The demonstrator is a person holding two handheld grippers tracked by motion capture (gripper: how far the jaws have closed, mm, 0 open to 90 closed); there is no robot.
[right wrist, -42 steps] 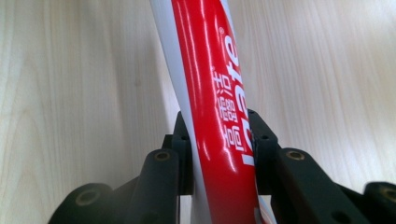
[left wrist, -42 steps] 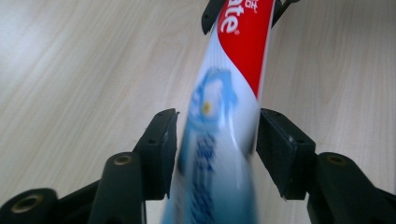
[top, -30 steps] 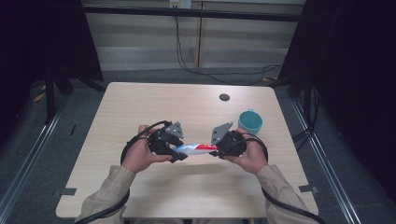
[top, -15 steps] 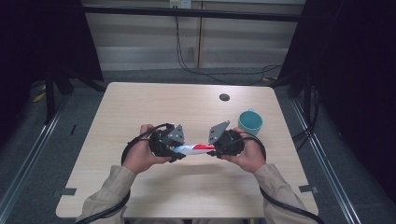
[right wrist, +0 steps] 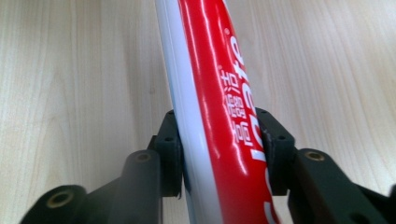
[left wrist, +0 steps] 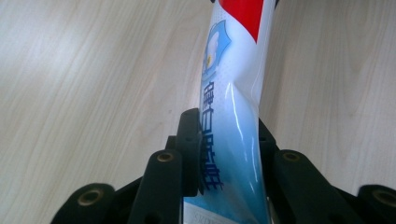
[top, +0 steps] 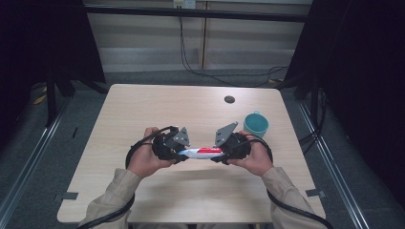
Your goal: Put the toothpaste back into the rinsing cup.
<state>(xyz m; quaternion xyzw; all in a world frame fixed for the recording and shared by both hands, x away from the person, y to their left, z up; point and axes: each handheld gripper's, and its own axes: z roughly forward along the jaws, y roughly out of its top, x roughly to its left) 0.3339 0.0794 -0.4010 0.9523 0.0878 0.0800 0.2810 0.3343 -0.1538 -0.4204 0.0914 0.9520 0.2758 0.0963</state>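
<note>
Your left gripper (left wrist: 224,140) has its two jaws pressed on the white and blue end of the toothpaste tube (left wrist: 231,107), one jaw on each flat side, with no gap to the tube. Your right gripper (right wrist: 219,140) has its jaws pressed in the same way on the red end of the toothpaste tube (right wrist: 210,93). So the tube is held at both ends at once.

In the high view the toothpaste tube (top: 203,152) lies level between the left gripper (top: 184,152) and the right gripper (top: 220,153); I cannot tell if it touches the table (top: 157,109). Your left hand (top: 145,160) and right hand (top: 253,157) hold the grippers from the outer sides.

A teal cup (top: 256,125) stands on the table near the tube, beyond its red end and on your right. A small dark round thing (top: 229,99) lies farther beyond the tube, close to the far edge.
</note>
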